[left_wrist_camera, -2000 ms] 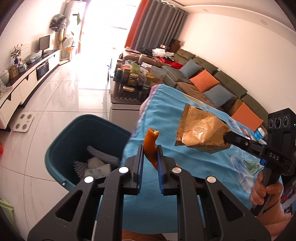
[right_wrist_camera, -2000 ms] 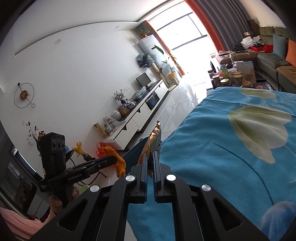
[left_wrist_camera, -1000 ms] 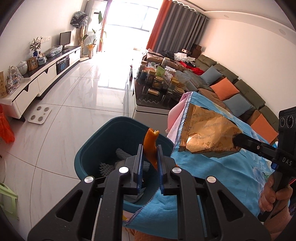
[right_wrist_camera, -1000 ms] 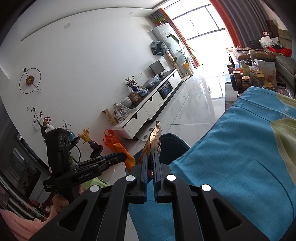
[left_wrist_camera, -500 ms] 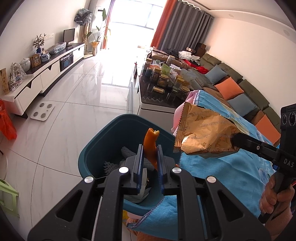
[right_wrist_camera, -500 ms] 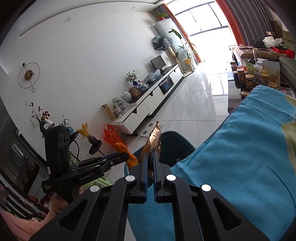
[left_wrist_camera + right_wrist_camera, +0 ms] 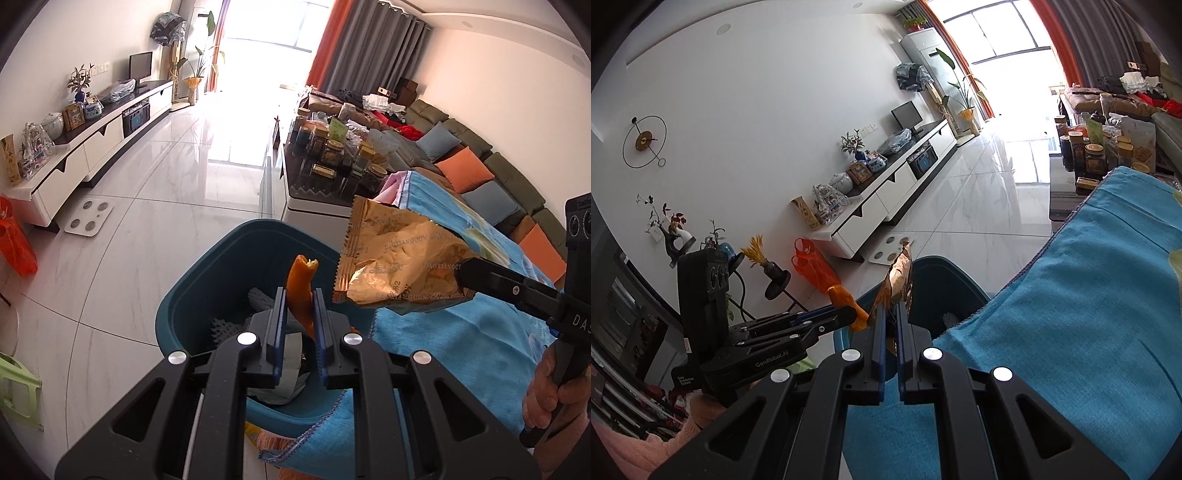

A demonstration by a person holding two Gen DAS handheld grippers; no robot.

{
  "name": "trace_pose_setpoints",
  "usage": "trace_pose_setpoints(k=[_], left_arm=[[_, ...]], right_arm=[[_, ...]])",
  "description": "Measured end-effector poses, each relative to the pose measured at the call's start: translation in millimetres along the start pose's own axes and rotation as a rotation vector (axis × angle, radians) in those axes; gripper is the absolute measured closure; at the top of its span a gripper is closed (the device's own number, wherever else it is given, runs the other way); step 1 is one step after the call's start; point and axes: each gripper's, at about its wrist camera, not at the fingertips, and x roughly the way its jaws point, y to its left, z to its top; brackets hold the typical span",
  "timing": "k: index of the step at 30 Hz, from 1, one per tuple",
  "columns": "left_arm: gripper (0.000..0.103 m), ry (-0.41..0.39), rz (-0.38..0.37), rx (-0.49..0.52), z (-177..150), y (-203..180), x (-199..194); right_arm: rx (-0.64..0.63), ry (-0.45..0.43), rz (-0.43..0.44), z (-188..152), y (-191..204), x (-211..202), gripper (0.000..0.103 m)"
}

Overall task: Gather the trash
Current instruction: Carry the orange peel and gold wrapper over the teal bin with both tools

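Both loads now hang over the teal bin [image 7: 207, 288] — your left hand-held gripper [image 7: 298, 314] clamps the orange peel [image 7: 301, 284], your right hand-held gripper [image 7: 892, 325] the gold wrapper [image 7: 399, 266] — ready to drop.

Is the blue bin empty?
No, the blue bin already has grey and white scraps lying in its bottom, seen in the left wrist view.

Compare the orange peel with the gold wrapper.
The peel is a narrow, curled orange strip; the wrapper is a wide, crinkled gold foil bag with printing. The peel stands upright in the left tongs; the wrapper sticks out sideways from the right tongs. Both are clamped near the bin.
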Motion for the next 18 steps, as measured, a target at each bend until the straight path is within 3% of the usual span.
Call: trace_pose_setpoints(k=[18], left_arm=[[0.089, 0.023, 0.024, -0.002, -1, -1, 23]], right_arm=[[-0.002, 0.045, -0.011, 5, 3, 26, 0.099]])
